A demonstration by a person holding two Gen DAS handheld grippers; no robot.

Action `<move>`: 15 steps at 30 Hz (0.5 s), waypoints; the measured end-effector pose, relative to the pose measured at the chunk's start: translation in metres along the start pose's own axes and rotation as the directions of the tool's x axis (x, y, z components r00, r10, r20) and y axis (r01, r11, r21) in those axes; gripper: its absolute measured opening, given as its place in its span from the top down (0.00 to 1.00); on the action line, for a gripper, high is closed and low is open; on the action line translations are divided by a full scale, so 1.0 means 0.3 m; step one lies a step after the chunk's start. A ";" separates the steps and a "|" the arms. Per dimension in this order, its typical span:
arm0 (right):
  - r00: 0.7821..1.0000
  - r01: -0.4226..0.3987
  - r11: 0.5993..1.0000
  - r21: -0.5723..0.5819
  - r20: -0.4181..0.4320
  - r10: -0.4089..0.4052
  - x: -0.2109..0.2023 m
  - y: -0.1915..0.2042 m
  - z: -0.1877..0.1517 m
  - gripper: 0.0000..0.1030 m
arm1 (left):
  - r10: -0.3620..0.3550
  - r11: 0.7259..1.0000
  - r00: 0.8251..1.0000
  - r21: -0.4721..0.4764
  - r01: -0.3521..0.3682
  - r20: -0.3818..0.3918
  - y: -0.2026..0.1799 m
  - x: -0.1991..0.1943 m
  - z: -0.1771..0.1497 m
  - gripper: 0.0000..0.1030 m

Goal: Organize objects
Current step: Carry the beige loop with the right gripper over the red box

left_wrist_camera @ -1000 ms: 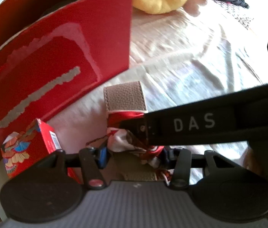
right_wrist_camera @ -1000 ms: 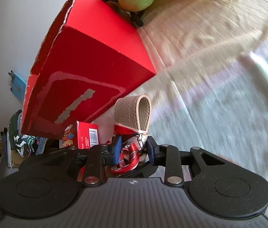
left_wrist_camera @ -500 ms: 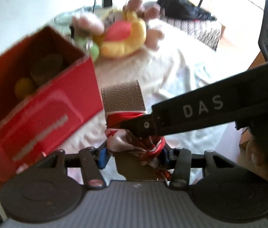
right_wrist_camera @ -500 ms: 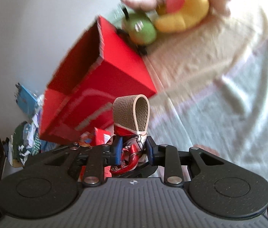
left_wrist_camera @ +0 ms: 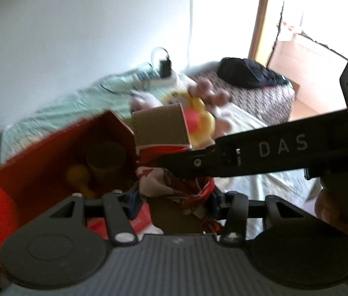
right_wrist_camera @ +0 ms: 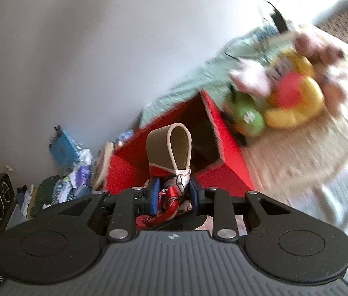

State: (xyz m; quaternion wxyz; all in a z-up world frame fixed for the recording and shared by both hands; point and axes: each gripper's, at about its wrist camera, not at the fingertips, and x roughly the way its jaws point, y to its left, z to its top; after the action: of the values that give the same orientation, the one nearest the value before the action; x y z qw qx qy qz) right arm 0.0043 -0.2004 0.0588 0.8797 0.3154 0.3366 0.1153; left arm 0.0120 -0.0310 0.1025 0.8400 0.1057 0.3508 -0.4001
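A tan leather strap loop point(left_wrist_camera: 160, 127) with a red and white patterned scarf point(left_wrist_camera: 174, 185) tied to it is held up in the air. My left gripper point(left_wrist_camera: 172, 201) is shut on the scarf bundle. My right gripper point(right_wrist_camera: 172, 193) is also shut on the scarf, below the strap loop point(right_wrist_camera: 169, 148), and its black body crosses the left wrist view. The open red box point(left_wrist_camera: 50, 157) is below and to the left; it also shows in the right wrist view point(right_wrist_camera: 223, 167). Inside it are a dark round thing and a yellow object point(left_wrist_camera: 78, 175).
Plush toys, yellow point(right_wrist_camera: 295, 103) and green point(right_wrist_camera: 246, 117), lie on the bed beyond the box. A black bag point(left_wrist_camera: 248, 74) lies on a patterned cover at the back. Clutter point(right_wrist_camera: 70, 167) is piled by the wall on the left. A small red carton point(left_wrist_camera: 124, 222) is under the gripper.
Both grippers have lifted the strap and scarf up from the bed. The views now look down into the open red box from above.
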 end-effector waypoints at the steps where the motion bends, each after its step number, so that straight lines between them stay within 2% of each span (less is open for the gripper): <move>1: 1.000 -0.012 1.000 -0.020 0.005 0.012 0.011 0.020 0.016 0.73 | 0.012 1.000 1.000 -0.005 -0.012 0.013 0.014 -0.006 0.011 0.52; 8: 0.997 -0.083 0.989 -0.126 -0.004 0.083 0.116 0.136 0.108 0.74 | 0.110 0.993 0.991 -0.060 -0.106 0.077 0.145 -0.055 0.070 0.52; 15: 0.990 -0.141 0.962 -0.233 -0.038 0.136 0.260 0.225 0.165 0.74 | 0.191 0.974 0.978 -0.141 -0.177 0.089 0.292 -0.038 0.089 0.52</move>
State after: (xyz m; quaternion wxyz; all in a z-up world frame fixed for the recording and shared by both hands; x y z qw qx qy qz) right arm 0.0959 -0.1395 0.0894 0.8969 0.2307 0.3070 0.2191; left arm 0.0859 0.0213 0.1206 0.8955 0.0614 0.3218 -0.3012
